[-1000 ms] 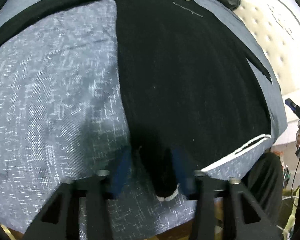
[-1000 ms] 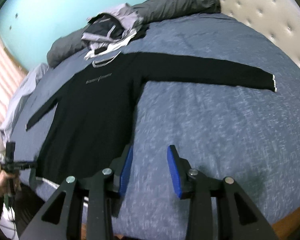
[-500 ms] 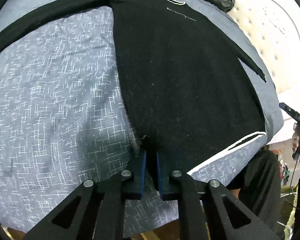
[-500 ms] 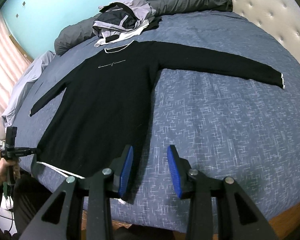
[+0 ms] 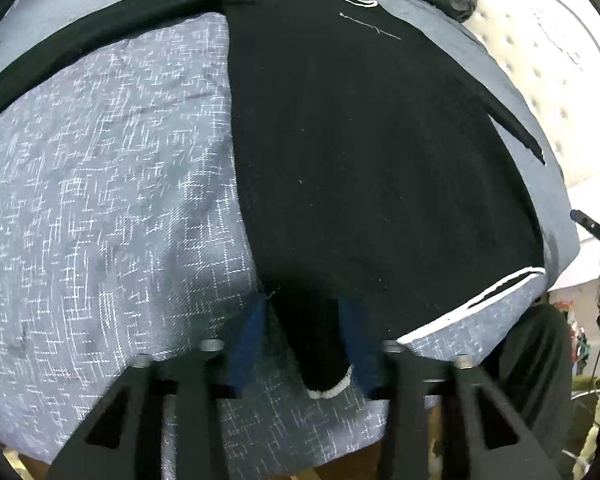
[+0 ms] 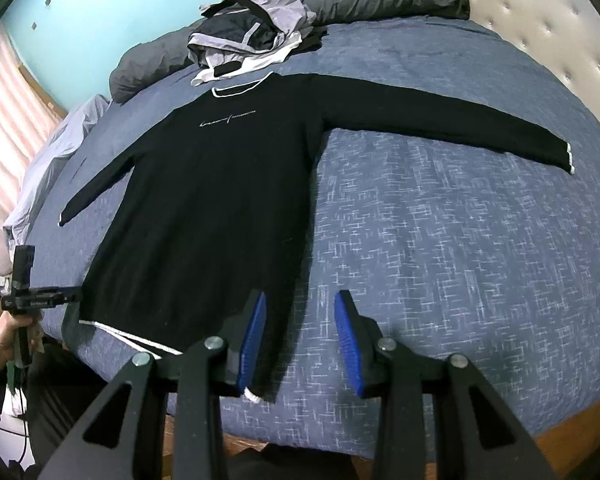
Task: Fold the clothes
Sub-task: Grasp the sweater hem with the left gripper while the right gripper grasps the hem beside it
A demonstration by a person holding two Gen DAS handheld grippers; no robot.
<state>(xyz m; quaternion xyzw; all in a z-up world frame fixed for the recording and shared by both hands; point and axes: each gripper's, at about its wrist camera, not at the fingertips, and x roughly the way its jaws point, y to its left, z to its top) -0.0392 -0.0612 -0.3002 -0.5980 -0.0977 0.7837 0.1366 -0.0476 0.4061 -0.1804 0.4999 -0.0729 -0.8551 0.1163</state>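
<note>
The blue bedspread (image 6: 440,240) fills the room's middle, and the black sweater (image 6: 220,184) lies flat on it, face up, both sleeves spread, hem at the near edge. A heap of other clothes (image 6: 252,44) waits beyond the collar. The left gripper (image 5: 306,338) has its jaws opening around the hem corner (image 5: 324,360), pads not pressing. The right gripper (image 6: 300,340) stands part open, empty, just beside the hem's other corner. I'd say pinch both corners well in before lifting, or the knit will slip

Black sweater (image 5: 360,160) on blue bedspread (image 5: 100,200), left tongs (image 5: 304,336) opening around hem corner
</note>
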